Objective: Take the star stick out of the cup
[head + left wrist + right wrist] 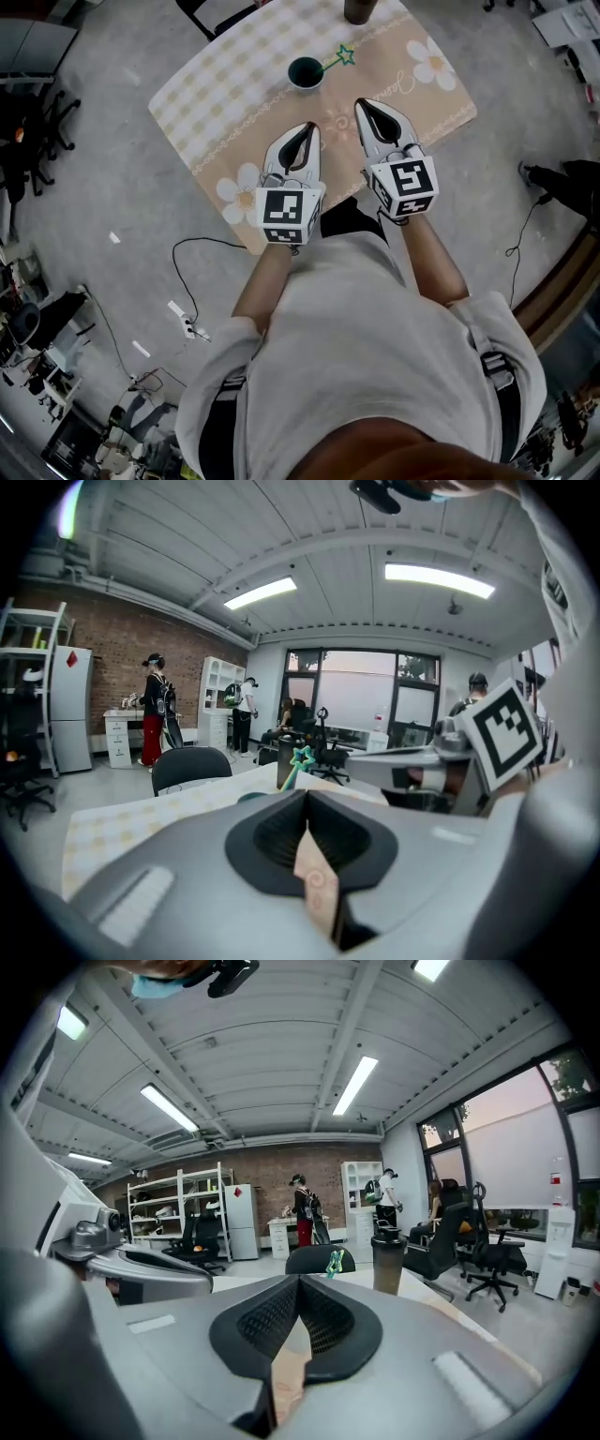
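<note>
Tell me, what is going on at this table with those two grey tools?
A person stands at a table with a beige daisy-print cloth, a grey hand-held gripper in each hand. The left hand-held gripper and right hand-held gripper are both shut and empty, held over the table's near side. Beyond them, a green star-tipped stick leans in a small dark green cup, untouched.

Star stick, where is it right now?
In the head view the star stick stands in the dark cup on the table, star leaning right, ahead of the left tongs and right tongs.
</note>
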The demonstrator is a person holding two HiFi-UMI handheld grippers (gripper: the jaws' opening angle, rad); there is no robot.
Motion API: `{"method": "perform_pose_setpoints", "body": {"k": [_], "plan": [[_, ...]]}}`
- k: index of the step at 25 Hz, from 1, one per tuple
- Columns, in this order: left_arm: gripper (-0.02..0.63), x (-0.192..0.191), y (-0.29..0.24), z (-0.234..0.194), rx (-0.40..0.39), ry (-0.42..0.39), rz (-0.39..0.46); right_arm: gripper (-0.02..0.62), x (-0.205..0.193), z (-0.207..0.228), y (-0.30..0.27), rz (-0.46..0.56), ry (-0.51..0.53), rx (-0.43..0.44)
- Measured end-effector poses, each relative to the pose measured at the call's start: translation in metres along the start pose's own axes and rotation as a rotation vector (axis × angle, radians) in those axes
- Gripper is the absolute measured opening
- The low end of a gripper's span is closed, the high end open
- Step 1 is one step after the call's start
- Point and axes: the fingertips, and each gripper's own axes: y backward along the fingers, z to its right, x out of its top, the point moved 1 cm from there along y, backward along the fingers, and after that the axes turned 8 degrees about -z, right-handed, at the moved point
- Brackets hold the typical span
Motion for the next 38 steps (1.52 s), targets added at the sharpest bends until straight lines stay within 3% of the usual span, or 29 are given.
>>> {"method": "perform_pose_setpoints", "body": {"k": [6,10,18,23,25,32,38], "plan": [[0.003,-0.005,-0.015,-0.004,0.063,0.03,0.001,0.002,-0.005,0.015,-0.024,-0.013,-0.021,0.039],[0.003,-0.001,-0.018,-0.008,0.101,0.03,0.005,0.046,-0.008,0.026,-0.045,-0.043,-0.071,0.081],[0.003,0.01,-0.021,-0.023,0.157,0.029,0.011,0.074,-0.01,0.036,-0.076,-0.096,-0.087,0.087],[0.003,0.008,-0.024,-0.026,0.163,0.025,0.009,0.065,-0.008,0.04,-0.084,-0.089,-0.103,0.081],[0.003,0.009,-0.024,-0.025,0.163,0.021,0.01,0.02,-0.004,0.04,-0.084,-0.077,-0.098,0.085],[0.003,0.009,-0.023,-0.024,0.162,0.02,0.014,0.012,0.004,0.037,-0.075,-0.043,-0.08,0.094],[0.003,0.008,-0.02,-0.023,0.159,0.026,0.021,0.012,0.016,0.03,-0.063,0.002,0.0,0.098]]}}
